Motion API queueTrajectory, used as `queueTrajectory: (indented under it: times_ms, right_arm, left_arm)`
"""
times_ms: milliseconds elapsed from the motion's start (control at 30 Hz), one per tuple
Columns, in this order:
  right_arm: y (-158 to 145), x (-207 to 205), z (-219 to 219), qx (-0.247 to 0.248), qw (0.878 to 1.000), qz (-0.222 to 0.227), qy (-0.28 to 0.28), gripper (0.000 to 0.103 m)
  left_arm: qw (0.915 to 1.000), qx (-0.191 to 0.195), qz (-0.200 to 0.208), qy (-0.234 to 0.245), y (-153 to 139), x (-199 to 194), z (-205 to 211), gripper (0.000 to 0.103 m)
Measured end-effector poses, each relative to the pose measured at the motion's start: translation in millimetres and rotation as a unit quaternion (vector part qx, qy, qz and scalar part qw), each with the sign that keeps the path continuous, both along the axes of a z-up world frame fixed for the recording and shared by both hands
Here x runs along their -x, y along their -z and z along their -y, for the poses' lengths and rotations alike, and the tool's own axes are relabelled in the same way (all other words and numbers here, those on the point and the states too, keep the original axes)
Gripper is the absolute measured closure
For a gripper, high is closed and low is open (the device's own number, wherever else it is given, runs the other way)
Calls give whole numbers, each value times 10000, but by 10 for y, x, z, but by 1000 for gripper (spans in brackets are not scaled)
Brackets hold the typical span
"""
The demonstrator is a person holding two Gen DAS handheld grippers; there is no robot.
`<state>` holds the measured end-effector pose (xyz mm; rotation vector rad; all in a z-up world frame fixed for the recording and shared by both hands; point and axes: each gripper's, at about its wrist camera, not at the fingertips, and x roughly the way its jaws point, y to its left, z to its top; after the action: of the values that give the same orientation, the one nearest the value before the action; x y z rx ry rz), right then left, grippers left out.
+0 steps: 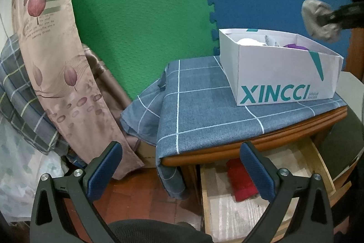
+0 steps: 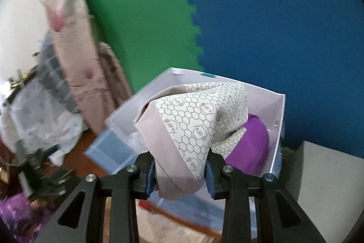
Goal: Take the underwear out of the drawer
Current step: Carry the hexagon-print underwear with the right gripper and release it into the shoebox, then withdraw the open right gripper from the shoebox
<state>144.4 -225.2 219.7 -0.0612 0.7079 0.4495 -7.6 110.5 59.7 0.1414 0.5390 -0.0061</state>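
Note:
My right gripper (image 2: 180, 172) is shut on beige underwear (image 2: 193, 124) with a grey honeycomb print, held in the air just above the white shoebox (image 2: 276, 120). In the left wrist view the same underwear (image 1: 317, 19) hangs from the right gripper (image 1: 327, 18) up at the right edge, above the shoebox (image 1: 284, 76). A purple garment (image 2: 250, 145) and white ones lie inside the box. My left gripper (image 1: 180, 156) stands open and empty in front of the open wooden drawer (image 1: 227, 208), where a red folded garment (image 1: 241, 179) lies.
The shoebox stands on a nightstand covered by a blue checked cloth (image 1: 204, 106). A pink leaf-print curtain (image 1: 56, 65) hangs at left beside a bed with a checked pillow (image 1: 20, 95). Green and blue foam mats (image 1: 147, 15) line the wall behind.

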Motion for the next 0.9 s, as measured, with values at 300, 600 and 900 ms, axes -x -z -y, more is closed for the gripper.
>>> queueTrajectory:
  times_ms: [300, 600, 900]
  right_arm:
    - [523, -579, -119, 424, 9969, -506, 425, 68]
    - [682, -649, -371, 795, 9940, -562, 492, 55]
    - [424, -252, -273, 607, 9963, 261, 557, 48]
  left_arm:
    - [10000, 47, 16, -2, -3, 7, -18, 0]
    - [10000, 56, 7, -22, -2, 7, -27, 0]
    - [9999, 116, -24, -74, 20, -15, -33, 0]
